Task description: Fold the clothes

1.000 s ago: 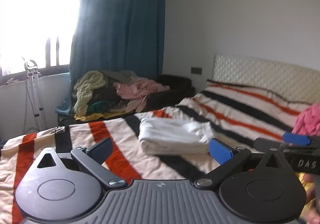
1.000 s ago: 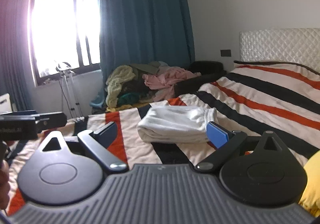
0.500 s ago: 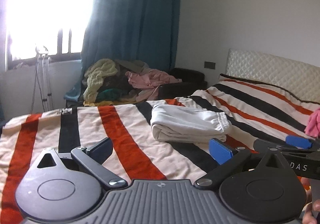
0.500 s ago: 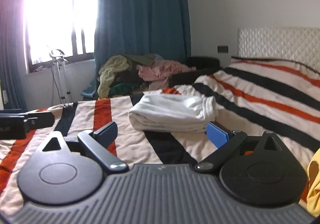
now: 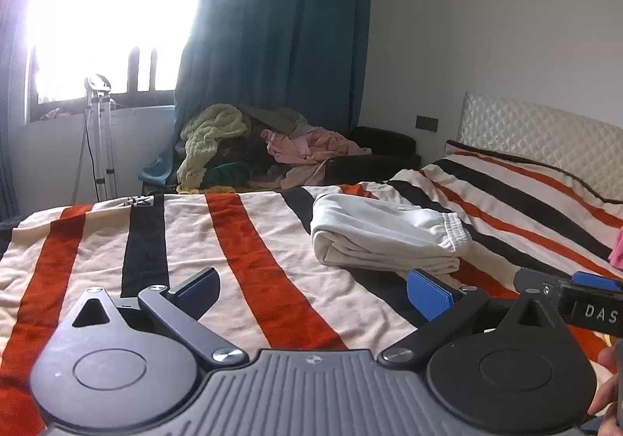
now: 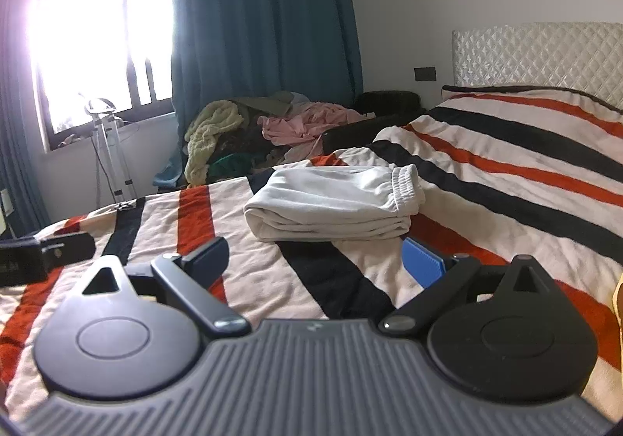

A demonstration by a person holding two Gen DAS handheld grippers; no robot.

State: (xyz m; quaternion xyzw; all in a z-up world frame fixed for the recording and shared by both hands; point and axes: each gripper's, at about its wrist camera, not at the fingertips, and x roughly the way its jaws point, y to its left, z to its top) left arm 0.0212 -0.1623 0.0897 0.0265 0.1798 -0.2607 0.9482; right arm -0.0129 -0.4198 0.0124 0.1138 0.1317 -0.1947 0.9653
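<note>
Your white garment [image 6: 335, 202] sits folded mid-frame on the striped bedspread [image 6: 506, 163]. Left gripper [image 5: 311, 290] and right gripper [image 6: 315, 259] both hang spread wide, holding nothing. Nudge that bundle and you'd probably undo the layers.

Your left gripper [image 5: 313, 290] and right gripper [image 6: 315, 259] look alike: a ribbed grey base, two black round discs beside it, black linkage arms with silver screw heads, and blue finger pads [image 5: 428, 294]. White letters "DAS" mark the black bar right of your left gripper's base.
</note>
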